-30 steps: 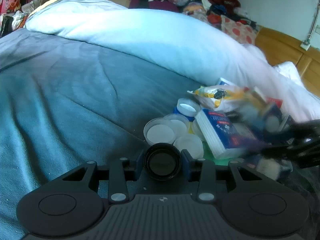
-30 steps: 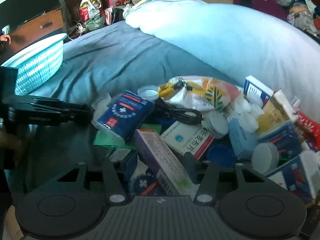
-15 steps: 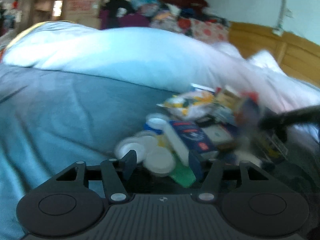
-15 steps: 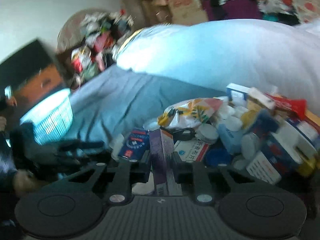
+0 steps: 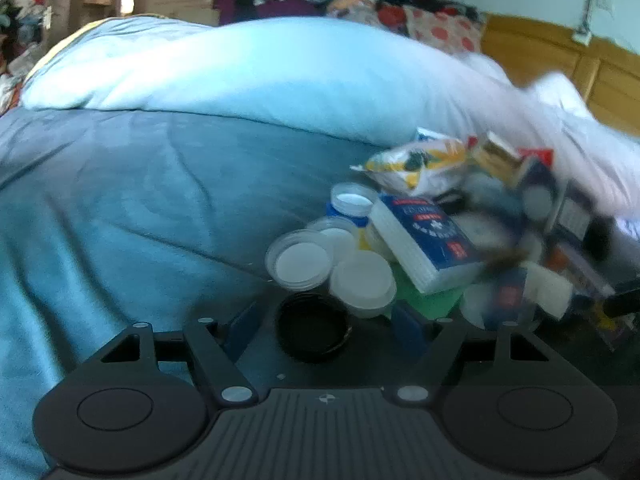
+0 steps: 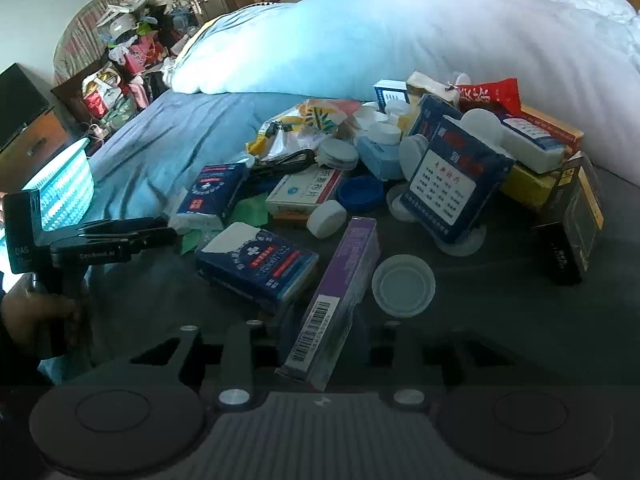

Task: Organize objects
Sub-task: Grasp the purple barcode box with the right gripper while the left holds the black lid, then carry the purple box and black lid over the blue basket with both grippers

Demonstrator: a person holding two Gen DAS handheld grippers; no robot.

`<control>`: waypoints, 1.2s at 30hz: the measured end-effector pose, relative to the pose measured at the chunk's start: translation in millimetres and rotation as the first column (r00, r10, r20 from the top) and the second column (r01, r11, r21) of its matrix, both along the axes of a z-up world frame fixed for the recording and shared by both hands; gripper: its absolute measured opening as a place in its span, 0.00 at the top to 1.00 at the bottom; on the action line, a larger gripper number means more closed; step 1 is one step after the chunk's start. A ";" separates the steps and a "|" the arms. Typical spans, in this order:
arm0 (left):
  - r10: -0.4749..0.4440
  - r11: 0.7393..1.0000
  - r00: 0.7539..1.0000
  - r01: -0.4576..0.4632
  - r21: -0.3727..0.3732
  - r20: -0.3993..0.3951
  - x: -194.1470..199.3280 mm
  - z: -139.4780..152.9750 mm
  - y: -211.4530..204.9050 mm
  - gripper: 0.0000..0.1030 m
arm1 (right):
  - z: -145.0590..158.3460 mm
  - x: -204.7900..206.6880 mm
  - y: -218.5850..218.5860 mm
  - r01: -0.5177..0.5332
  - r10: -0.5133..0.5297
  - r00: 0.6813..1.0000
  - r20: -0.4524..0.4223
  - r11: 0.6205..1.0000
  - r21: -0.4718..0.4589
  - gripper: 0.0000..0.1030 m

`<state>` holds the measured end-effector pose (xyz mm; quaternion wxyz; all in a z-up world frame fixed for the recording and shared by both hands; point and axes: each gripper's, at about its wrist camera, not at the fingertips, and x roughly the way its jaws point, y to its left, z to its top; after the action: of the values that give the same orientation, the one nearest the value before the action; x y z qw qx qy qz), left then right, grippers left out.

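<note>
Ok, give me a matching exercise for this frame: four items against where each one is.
Things:
1 purple box
2 black cap
3 teal basket
4 red packet

Places:
A far left edge of the right wrist view
B at the back, beside the white duvet
C between the left gripper's open fingers
D clamped in the right gripper

Pairs: 1-D, 2-C, 3-A, 4-B.
</note>
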<state>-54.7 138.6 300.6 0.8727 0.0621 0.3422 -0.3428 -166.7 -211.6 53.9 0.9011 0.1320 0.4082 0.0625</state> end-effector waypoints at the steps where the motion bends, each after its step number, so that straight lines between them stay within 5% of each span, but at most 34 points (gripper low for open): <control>1: -0.002 1.000 1.000 0.002 0.018 -0.002 1.6 -2.0 -4.4 0.28 | -4.4 2.3 1.3 0.008 -0.008 1.000 -0.006 1.000 -0.004 0.60; 3: 0.003 0.999 1.000 -0.003 0.039 0.009 1.7 -2.8 -9.2 0.36 | -13.5 8.0 5.0 0.012 -0.012 1.000 -0.014 1.000 0.008 0.62; 4: 0.005 0.999 1.000 -0.005 0.044 0.016 1.2 -1.9 -10.6 0.60 | -14.9 8.7 8.4 0.014 -0.014 1.000 0.001 1.000 -0.006 0.73; 5: 0.014 0.999 1.000 -0.015 0.052 0.025 -0.1 -1.0 -10.9 0.61 | -14.6 8.8 12.4 0.016 -0.016 1.000 0.018 1.000 -0.025 0.81; 10: 0.050 0.999 0.998 -0.050 0.005 0.038 -13.7 18.9 0.6 0.62 | 15.3 -1.9 18.6 0.058 -0.051 0.991 0.127 0.997 -0.053 0.81; 15: 0.080 0.995 0.985 -0.070 -0.075 0.151 -37.4 81.7 18.5 0.61 | 76.9 -4.5 28.2 0.074 -0.052 0.958 0.284 0.995 -0.067 0.81; 22: 0.213 0.968 0.938 -0.166 -0.187 0.274 -51.1 160.1 69.6 0.61 | 152.6 49.6 90.7 -0.089 0.095 0.889 0.448 0.995 -0.034 0.81; 27: 0.296 0.950 0.904 -0.246 -0.192 0.309 -47.4 190.8 108.6 0.61 | 198.1 99.4 164.7 -0.271 0.244 0.830 0.502 0.962 -0.020 0.81; 36: 0.538 0.843 0.806 -0.521 -0.136 0.246 -2.8 210.7 209.1 0.61 | 222.2 170.9 300.9 -0.486 0.424 0.784 0.452 0.874 0.022 0.81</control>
<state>-57.5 347.7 511.3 0.9737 -0.0158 0.2110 -0.0844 4.2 89.3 276.1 0.9155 0.0739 0.2117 0.3339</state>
